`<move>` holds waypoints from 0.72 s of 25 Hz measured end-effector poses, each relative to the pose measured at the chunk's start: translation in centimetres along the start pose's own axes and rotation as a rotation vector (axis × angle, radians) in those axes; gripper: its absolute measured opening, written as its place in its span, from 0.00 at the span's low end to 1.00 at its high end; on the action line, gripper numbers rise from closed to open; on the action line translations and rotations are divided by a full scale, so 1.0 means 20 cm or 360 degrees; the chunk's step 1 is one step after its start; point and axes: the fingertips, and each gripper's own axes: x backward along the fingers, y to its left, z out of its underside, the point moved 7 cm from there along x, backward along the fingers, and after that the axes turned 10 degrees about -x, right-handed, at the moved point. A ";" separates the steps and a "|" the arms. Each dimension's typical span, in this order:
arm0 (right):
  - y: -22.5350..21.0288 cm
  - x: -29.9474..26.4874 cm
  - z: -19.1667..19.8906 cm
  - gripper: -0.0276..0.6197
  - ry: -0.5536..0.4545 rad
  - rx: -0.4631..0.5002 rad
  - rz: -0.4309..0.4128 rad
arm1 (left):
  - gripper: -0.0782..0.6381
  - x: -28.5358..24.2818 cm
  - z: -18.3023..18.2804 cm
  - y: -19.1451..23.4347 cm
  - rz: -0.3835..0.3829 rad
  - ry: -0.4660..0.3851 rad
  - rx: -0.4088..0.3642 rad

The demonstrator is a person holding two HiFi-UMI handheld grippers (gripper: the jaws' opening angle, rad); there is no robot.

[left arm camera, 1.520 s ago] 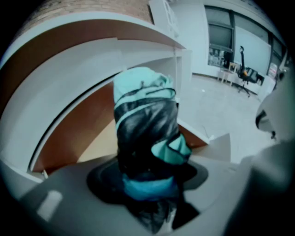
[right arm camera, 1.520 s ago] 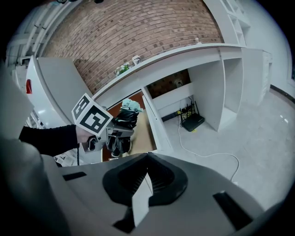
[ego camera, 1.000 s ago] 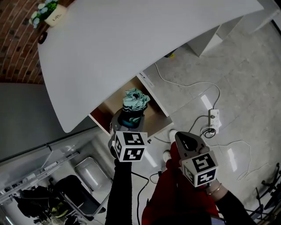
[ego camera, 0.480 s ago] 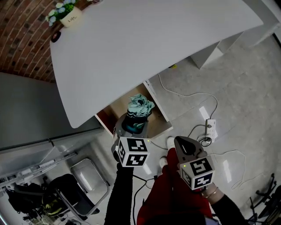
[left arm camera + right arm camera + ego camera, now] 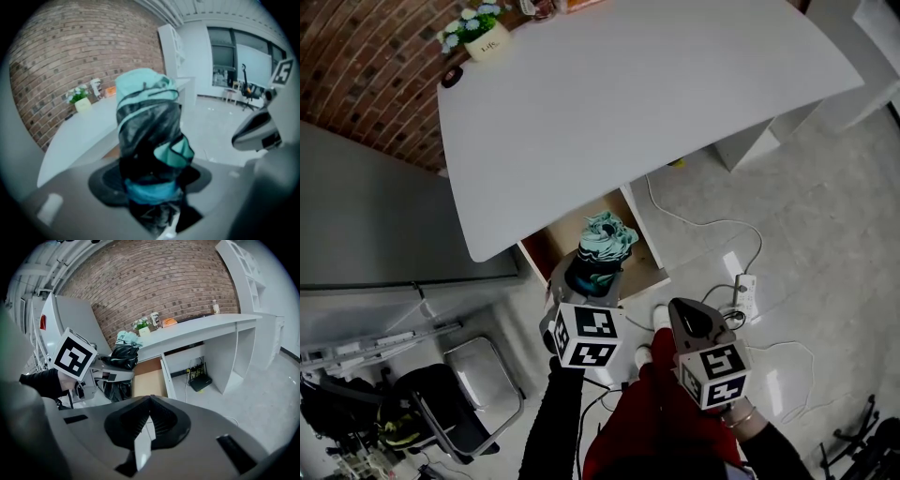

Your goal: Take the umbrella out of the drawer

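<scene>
A folded teal and black umbrella (image 5: 602, 246) stands up in my left gripper (image 5: 589, 279), which is shut on its lower part. It hangs above the open wooden drawer (image 5: 652, 270) under the white table (image 5: 628, 103). In the left gripper view the umbrella (image 5: 147, 136) fills the middle, pressed between the jaws of the left gripper (image 5: 152, 190). My right gripper (image 5: 682, 309) is beside it to the right, shut and holding nothing. The right gripper view shows its own closed tips (image 5: 150, 399), the umbrella (image 5: 123, 352) and the drawer (image 5: 147, 380).
A flower pot (image 5: 478, 33) sits at the table's far corner by the brick wall. A power strip (image 5: 742, 292) and cables lie on the floor to the right. A black chair (image 5: 441, 412) stands at lower left. A router (image 5: 200, 380) lies under the table.
Both grippers have risen, and the umbrella has come up with the left one, higher above the drawer. The right gripper stays shut and empty.
</scene>
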 end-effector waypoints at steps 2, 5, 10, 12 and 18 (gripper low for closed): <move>0.01 0.01 -0.01 0.04 -0.0006 0.0006 -0.0006 | 0.51 0.04 -0.02 0.00 -0.0010 -0.0011 0.0025; 0.04 0.04 -0.01 0.04 -0.0014 0.0017 -0.0013 | 0.51 0.10 -0.03 0.00 -0.0022 -0.0041 0.0070; 0.07 0.07 -0.02 0.04 -0.0017 0.0043 -0.0022 | 0.51 0.20 -0.05 0.01 -0.0049 -0.0078 0.0106; 0.09 0.09 -0.02 0.04 -0.0019 0.0056 -0.0025 | 0.51 0.25 -0.05 0.02 -0.0062 -0.0094 0.0122; 0.15 0.14 -0.05 0.04 -0.0039 0.0105 -0.0038 | 0.51 0.41 -0.05 0.03 -0.0087 -0.0155 0.0212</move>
